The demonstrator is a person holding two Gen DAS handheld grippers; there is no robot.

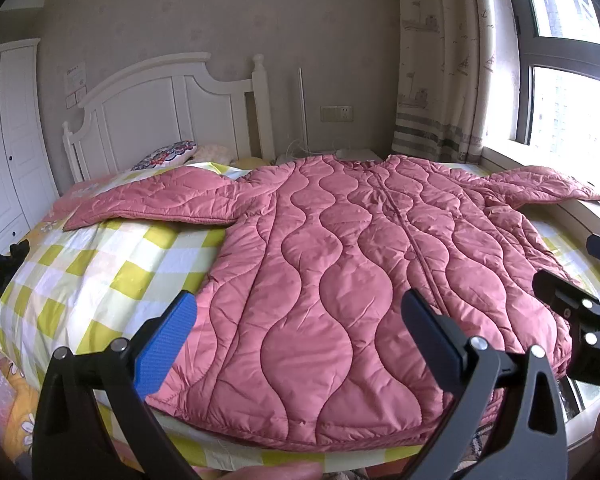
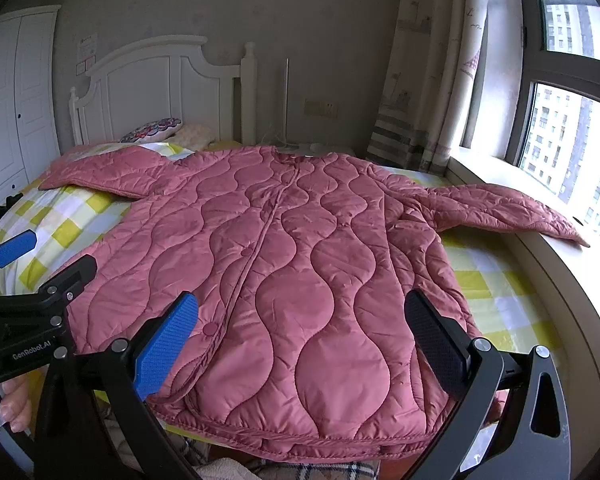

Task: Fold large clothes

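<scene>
A large pink quilted jacket [image 1: 340, 264] lies flat, front up, on the bed, hem toward me, both sleeves spread out. It also shows in the right wrist view [image 2: 300, 248]. Its left sleeve [image 1: 152, 204] rests on the checked sheet; its right sleeve [image 2: 504, 208] reaches onto the window sill. My left gripper [image 1: 300, 336] is open and empty, above the hem. My right gripper [image 2: 304, 336] is open and empty, above the hem's right half. The right gripper shows at the right edge of the left wrist view [image 1: 580, 304]; the left gripper shows at the left in the right wrist view [image 2: 40, 264].
The bed has a yellow and white checked sheet [image 1: 80, 276], a white headboard [image 1: 160, 112] and a patterned pillow [image 1: 168, 156]. A white wardrobe [image 1: 4, 140] stands left. A window sill [image 2: 540, 208], curtain [image 2: 432, 80] and window are on the right.
</scene>
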